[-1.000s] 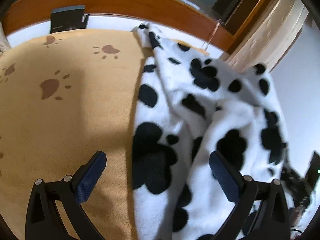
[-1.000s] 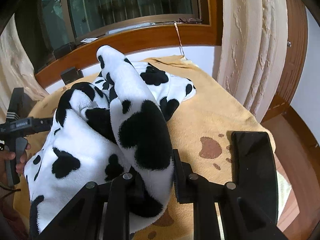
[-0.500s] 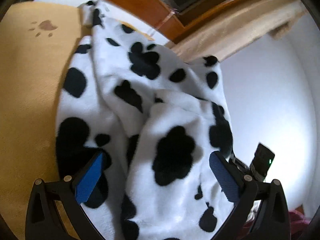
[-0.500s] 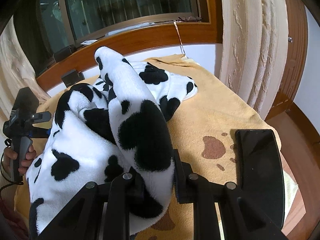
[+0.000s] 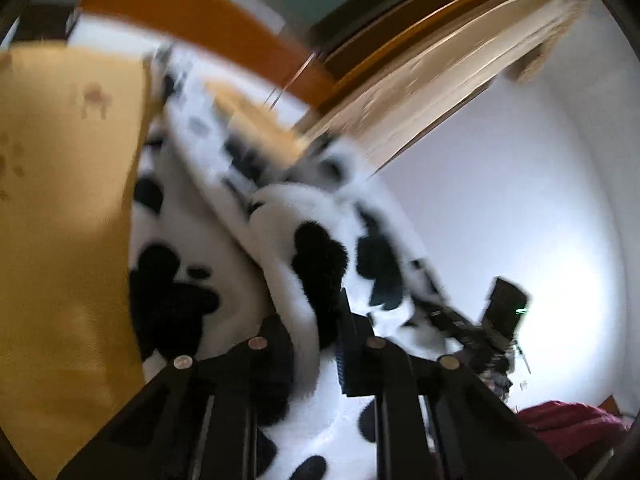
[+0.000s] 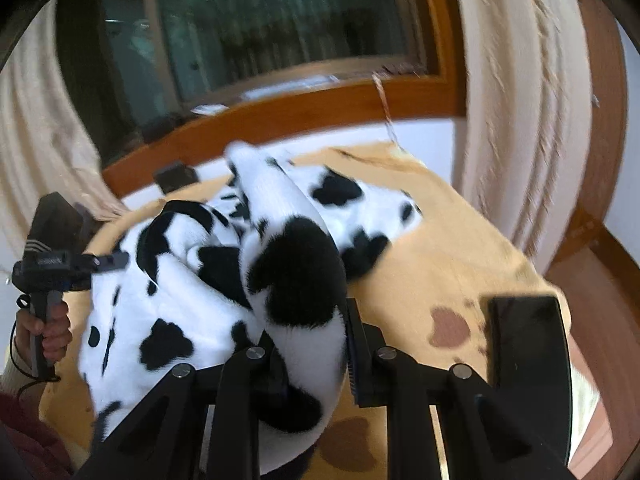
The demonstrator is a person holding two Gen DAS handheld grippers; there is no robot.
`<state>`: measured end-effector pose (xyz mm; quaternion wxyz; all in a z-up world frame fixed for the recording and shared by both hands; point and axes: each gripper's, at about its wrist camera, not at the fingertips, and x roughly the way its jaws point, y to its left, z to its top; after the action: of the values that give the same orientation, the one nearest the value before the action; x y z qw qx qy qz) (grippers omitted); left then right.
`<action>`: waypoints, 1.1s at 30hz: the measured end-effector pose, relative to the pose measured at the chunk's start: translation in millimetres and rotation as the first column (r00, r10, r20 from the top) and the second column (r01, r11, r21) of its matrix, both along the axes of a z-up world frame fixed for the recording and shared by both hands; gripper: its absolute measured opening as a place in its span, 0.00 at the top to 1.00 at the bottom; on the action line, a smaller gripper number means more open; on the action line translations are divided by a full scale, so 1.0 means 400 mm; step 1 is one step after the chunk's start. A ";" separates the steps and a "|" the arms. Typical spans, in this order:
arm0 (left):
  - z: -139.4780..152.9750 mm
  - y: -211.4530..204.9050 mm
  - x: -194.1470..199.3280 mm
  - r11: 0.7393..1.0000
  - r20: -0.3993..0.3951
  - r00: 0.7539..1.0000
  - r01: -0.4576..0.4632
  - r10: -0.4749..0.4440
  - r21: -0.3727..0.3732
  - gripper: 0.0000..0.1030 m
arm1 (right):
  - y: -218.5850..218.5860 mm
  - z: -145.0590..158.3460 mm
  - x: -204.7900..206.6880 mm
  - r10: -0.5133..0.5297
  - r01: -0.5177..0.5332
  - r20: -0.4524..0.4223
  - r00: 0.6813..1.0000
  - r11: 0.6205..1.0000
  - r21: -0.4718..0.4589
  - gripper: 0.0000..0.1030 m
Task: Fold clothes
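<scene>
My left gripper (image 5: pixel 316 320) has its jaws pinching a thick fold of the cow-print fleece garment (image 5: pixel 224 240); the right gripper (image 6: pixel 308 344) pinches another fold. The garment lies bunched across the middle of the paw-print blanket (image 6: pixel 440 248), part lifted. Risk as I judge it: plush bulk slips from either pinch, or a tug drags the black phone (image 6: pixel 524 344) off the blanket's right edge. No readable writing.
</scene>
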<state>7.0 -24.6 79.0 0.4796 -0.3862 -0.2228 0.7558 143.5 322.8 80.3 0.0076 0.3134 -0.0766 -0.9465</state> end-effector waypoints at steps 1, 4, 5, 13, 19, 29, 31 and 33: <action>0.038 -0.035 0.028 1.000 -0.052 0.999 -0.015 0.016 0.020 0.83 | -0.011 0.013 0.003 0.021 -0.020 -0.020 1.000 1.000 0.008 0.80; 0.146 -0.139 0.116 0.997 -0.203 0.977 -0.056 0.067 0.061 0.83 | -0.049 0.053 0.004 0.082 -0.080 -0.076 0.994 0.997 0.023 0.69; 0.181 -0.173 0.147 0.995 -0.248 0.965 -0.070 0.086 0.072 0.83 | -0.062 0.067 0.002 0.098 -0.095 -0.094 0.991 0.995 0.033 0.53; 0.335 -0.400 0.398 0.982 -0.529 0.828 -0.156 0.187 0.102 0.84 | -0.173 0.177 -0.019 0.229 -0.206 -0.209 0.951 0.971 0.125 0.23; 0.257 -0.423 0.459 0.992 -0.478 0.870 -0.116 0.124 0.047 0.84 | -0.259 0.213 -0.089 0.353 -0.335 -0.183 0.918 0.934 0.124 0.23; 0.121 -0.372 0.640 0.975 -0.451 0.879 0.063 -0.156 -0.214 0.79 | -0.292 0.162 -0.165 0.311 -0.293 -0.018 0.950 0.911 0.291 0.23; 0.102 -0.387 0.651 0.974 -0.420 0.896 0.057 -0.147 -0.220 0.67 | -0.258 0.151 -0.184 0.294 -0.288 0.001 0.956 0.935 0.205 0.23; 0.087 -0.393 0.652 0.977 -0.391 0.911 0.048 -0.127 -0.206 0.58 | -0.251 0.143 -0.202 0.317 -0.316 0.017 0.948 0.942 0.115 0.23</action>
<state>267.7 -181.7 113.9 0.5091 -0.2766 -0.0277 0.8146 62.5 222.4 137.3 0.1413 0.3209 0.0300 -0.9360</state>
